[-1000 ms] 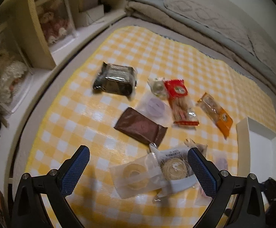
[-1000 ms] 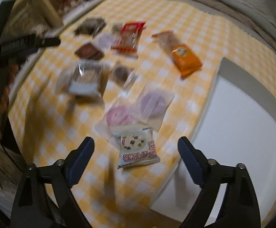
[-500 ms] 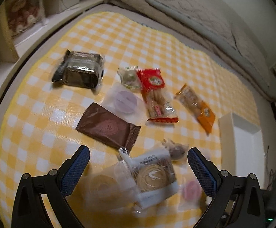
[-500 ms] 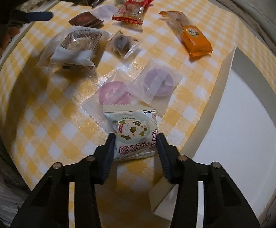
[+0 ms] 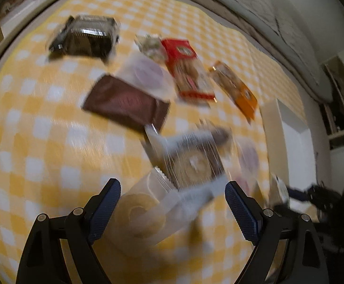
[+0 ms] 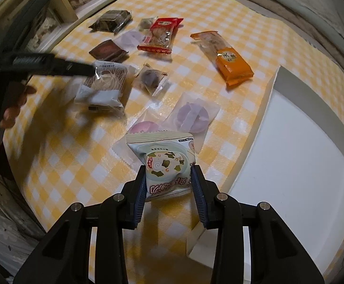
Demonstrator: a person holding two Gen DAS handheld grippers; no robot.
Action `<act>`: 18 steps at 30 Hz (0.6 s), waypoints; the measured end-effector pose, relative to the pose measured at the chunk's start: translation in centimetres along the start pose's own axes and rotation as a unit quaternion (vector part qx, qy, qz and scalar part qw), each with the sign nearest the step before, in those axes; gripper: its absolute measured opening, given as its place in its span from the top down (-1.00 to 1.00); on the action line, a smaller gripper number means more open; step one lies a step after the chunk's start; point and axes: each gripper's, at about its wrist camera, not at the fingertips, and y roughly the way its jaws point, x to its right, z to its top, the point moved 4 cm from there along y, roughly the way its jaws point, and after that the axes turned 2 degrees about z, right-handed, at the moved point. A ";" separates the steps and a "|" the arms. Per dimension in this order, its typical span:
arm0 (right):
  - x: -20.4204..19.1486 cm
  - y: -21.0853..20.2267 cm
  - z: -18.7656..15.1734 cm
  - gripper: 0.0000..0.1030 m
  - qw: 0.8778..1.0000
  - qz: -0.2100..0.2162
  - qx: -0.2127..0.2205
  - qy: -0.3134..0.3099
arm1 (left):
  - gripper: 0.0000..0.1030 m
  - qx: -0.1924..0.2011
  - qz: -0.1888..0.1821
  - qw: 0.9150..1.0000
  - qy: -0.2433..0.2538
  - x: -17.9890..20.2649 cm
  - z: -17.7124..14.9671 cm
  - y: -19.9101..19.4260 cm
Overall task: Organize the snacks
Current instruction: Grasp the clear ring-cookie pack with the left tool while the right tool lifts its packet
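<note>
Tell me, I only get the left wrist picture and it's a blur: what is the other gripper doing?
Observer: The right gripper is shut on a pale packet with a green-speckled picture.
Visitor: Where could that go?
Observer: A white box sits just to its right, open on top; the part in view holds nothing.
Visitor: Anything near the packet?
Observer: A pink round sweet in a clear wrapper lies just behind it, partly hidden by it.
</note>
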 end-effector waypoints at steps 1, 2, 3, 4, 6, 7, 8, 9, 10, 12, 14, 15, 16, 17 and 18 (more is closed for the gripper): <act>0.1 -0.1 -0.1 0.28 1.000 -0.001 0.000 0.001 | -0.73 -0.007 -0.008 1.000 0.002 0.1 -0.5 0.2; 0.1 0.2 0.2 0.28 1.000 -0.001 0.001 0.002 | -0.73 -0.013 -0.012 1.000 0.008 0.2 -1.0 0.5; 0.2 0.2 0.1 0.28 1.000 -0.001 0.001 0.004 | -0.73 -0.019 -0.012 1.000 0.018 0.4 -1.4 0.8; 0.2 0.1 0.1 0.28 1.000 -0.002 0.002 0.005 | -0.73 -0.024 -0.013 0.999 0.029 0.6 -1.8 1.0; 0.3 0.0 0.0 0.28 1.000 -0.003 0.003 0.007 | -0.73 -0.036 -0.014 0.998 0.048 1.4 -2.7 1.0; 0.3 -0.1 0.0 0.28 1.000 -0.003 0.004 0.008 | -0.73 -0.047 -0.011 0.997 0.062 1.6 -3.2 1.5; 0.3 -0.2 -0.1 0.28 1.000 -0.003 0.005 0.009 | -0.73 -0.056 -0.007 0.995 0.077 1.8 -3.8 2.0; 0.4 -0.2 -0.1 0.28 1.000 -0.002 0.006 0.010 | -0.73 -0.062 0.000 0.994 0.089 2.2 -4.4 2.2; 0.4 -0.3 -0.2 0.28 1.000 -0.003 0.008 0.011 | -0.73 -0.067 0.007 0.993 0.099 2.4 -4.8 2.6; 0.6 -0.5 -0.3 0.28 1.000 -0.003 0.009 0.013 | -0.71 -0.078 0.028 0.989 0.123 3.0 -5.8 3.5; 0.6 -0.6 -0.4 0.28 1.000 -0.004 0.010 0.014 | -0.58 -0.082 0.058 0.985 0.140 3.7 -6.9 3.9; 0.6 -0.7 -0.4 0.28 1.000 -0.005 0.011 0.014 | -0.53 -0.083 0.077 0.983 0.146 4.0 -7.1 4.3; 0.5 -0.7 -0.4 0.28 1.000 -0.005 0.011 0.014 | -0.45 -0.082 0.095 0.981 0.146 4.7 -7.4 4.6; 0.5 -0.7 -0.4 0.28 1.000 -0.005 0.012 0.013 | -0.42 -0.079 0.108 0.981 0.144 4.9 -7.5 4.9; 0.5 -0.8 -0.4 0.28 1.000 -0.004 0.012 0.013 | -0.41 -0.078 0.118 0.980 0.141 5.5 -7.5 5.2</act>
